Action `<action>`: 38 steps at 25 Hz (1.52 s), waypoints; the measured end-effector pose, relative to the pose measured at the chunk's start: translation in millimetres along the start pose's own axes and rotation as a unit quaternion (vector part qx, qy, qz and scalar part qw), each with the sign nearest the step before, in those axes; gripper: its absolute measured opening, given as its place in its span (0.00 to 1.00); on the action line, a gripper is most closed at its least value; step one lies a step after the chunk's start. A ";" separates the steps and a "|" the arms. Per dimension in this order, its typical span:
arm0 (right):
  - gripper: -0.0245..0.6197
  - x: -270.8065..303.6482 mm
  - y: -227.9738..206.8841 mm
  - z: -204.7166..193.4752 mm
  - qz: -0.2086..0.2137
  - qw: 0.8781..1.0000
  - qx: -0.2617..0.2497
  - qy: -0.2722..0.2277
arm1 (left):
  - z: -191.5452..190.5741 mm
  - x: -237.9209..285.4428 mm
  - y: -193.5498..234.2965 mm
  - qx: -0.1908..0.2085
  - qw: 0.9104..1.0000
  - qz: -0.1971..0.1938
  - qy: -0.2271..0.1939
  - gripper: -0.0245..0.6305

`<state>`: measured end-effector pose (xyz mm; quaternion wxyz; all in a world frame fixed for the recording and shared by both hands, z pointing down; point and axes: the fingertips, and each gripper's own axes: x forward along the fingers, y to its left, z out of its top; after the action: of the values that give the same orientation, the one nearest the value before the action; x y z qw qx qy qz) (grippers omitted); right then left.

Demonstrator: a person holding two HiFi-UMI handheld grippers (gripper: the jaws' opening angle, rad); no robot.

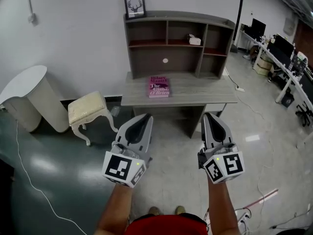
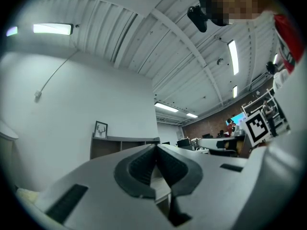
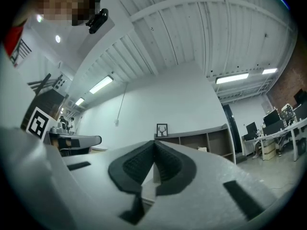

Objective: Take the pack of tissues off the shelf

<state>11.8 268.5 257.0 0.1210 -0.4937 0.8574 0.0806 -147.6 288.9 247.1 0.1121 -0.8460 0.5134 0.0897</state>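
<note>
A white pack of tissues (image 1: 194, 40) lies in the upper middle-right compartment of the grey-brown shelf unit (image 1: 177, 43) on the desk (image 1: 195, 94). It shows as a small pale shape (image 3: 202, 149) in the right gripper view. My left gripper (image 1: 142, 120) and right gripper (image 1: 211, 118) hang side by side, well short of the desk, tips pointing toward it. Both are shut with nothing between the jaws (image 2: 156, 150) (image 3: 154, 145).
A pink book (image 1: 159, 86) lies on the desk. A framed deer picture (image 1: 134, 6) stands on the shelf top. A cream stool (image 1: 90, 112) and a white round table (image 1: 27, 84) stand to the left. Office desks with monitors (image 1: 281, 58) fill the far right.
</note>
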 end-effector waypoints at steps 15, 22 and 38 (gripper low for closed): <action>0.05 79.8 -35.9 -48.5 -0.038 0.999 -0.018 0.012 | -46.1 71.7 66.0 -0.007 1.000 -0.019 -0.002 0.05; 0.05 168.4 -120.7 -76.2 -0.039 0.998 -0.041 -0.003 | -83.3 189.2 103.2 0.006 1.000 -0.007 -0.001 0.05; 0.05 349.2 -295.6 -136.0 -0.027 0.999 -0.035 0.030 | -139.1 430.6 144.9 0.010 1.000 -0.005 0.000 0.05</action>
<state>81.7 -203.0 281.5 0.0799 -0.5229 0.8436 0.0928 -74.6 -180.6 251.5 0.1207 -0.8477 0.5097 0.0841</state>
